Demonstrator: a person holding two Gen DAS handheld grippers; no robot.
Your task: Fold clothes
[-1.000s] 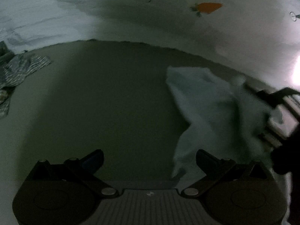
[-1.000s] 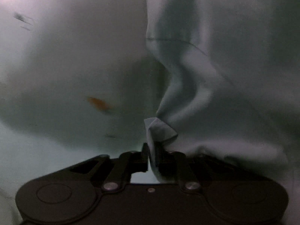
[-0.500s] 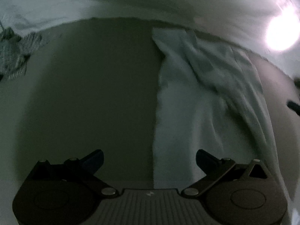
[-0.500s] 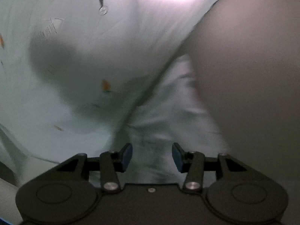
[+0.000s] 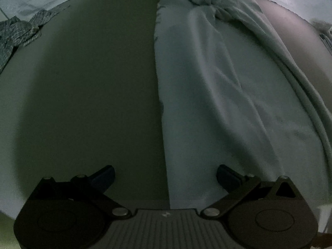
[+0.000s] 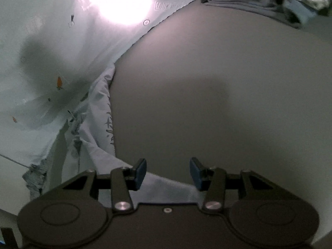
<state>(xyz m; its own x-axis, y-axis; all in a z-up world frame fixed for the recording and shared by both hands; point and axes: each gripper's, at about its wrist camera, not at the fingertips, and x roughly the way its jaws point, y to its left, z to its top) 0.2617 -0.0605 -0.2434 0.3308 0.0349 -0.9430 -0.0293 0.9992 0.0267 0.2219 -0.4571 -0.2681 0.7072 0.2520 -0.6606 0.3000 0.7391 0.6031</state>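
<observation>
My right claw has just let go: a sec ago it was pinched on a corner of the pale cloth, now the jaws stand partway apart w/ nothing between them, the pads above the worktop. The cloth's edge lies just under and left of that claw, so it's dropped, not carried. My left claw is wide, empty, and straddles the cloth's straight left edge; before, that edge hung bunched off to the right, now it lies spread flat across the worktop, running from near me to the far rim. Still creased down the middle, w/ a rumpled ridge along its right side. I'd say the lay-out step is done and the first fold is next. Farther off: a striped garment at far left, and a folded stack at the far right corner.
</observation>
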